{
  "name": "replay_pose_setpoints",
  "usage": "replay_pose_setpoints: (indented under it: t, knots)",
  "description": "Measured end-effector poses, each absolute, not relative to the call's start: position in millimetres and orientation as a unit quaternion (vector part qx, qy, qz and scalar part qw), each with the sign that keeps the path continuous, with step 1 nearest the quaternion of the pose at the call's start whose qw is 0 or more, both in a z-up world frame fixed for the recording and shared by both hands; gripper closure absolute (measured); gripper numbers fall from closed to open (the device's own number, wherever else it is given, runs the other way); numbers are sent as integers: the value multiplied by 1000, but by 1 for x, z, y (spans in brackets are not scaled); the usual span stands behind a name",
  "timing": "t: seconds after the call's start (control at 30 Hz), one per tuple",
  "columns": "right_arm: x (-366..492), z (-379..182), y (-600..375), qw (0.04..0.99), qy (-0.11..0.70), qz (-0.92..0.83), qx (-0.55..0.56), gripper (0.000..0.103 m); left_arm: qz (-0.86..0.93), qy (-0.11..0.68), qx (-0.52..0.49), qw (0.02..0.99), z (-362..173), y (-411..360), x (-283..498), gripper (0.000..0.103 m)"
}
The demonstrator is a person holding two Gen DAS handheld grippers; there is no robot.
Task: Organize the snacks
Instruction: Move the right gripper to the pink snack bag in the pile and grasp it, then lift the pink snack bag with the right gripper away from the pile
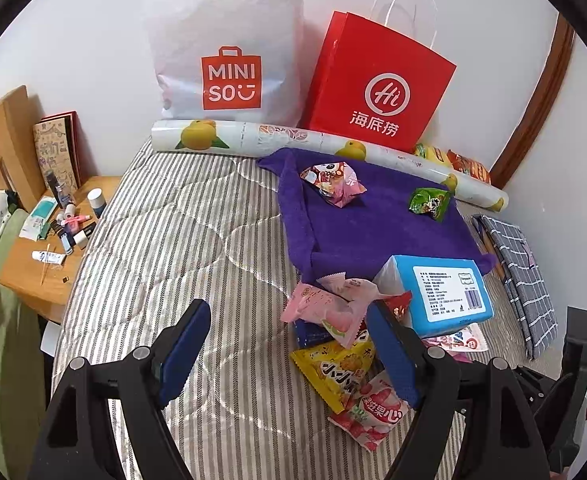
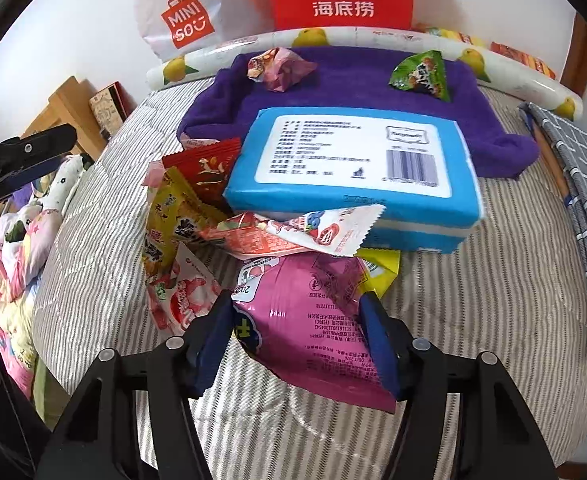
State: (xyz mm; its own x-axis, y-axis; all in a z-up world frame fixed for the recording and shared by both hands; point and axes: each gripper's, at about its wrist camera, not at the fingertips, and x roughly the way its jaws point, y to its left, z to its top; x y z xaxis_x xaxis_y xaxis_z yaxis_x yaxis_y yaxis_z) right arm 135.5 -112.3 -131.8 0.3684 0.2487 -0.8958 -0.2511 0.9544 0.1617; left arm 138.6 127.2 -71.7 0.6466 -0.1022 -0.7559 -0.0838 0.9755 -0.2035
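The right gripper (image 2: pixel 293 340) pinches the pink snack packet (image 2: pixel 313 320) lying crosswise between its pads, just before the blue tissue pack (image 2: pixel 353 164), while the left gripper (image 1: pixel 289 356) stands spread and empty, left of that pack.

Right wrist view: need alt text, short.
The right gripper closes on a pink snack packet lying on a striped bed cover. Behind it, more snack packets spill beside a blue tissue pack; two wrapped snacks sit on a purple towel.
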Motion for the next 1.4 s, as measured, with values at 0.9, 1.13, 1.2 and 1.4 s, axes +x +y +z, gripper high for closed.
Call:
replay_pose_setpoints:
  t: [0.9, 1.13, 1.2, 1.4]
  knots:
    - [106, -142, -205, 843, 526, 109, 25, 26, -15, 465, -120, 877, -120, 91, 113, 25]
    - [104, -148, -206, 848, 518, 102, 38, 26, -19, 473, -108, 874, -127, 88, 111, 25]
    - [103, -147, -209, 848, 518, 102, 45, 27, -24, 477, -106, 872, -131, 84, 111, 25]
    - [96, -133, -218, 860, 498, 100, 47, 27, -52, 486, -105, 866, -142, 70, 110, 24]
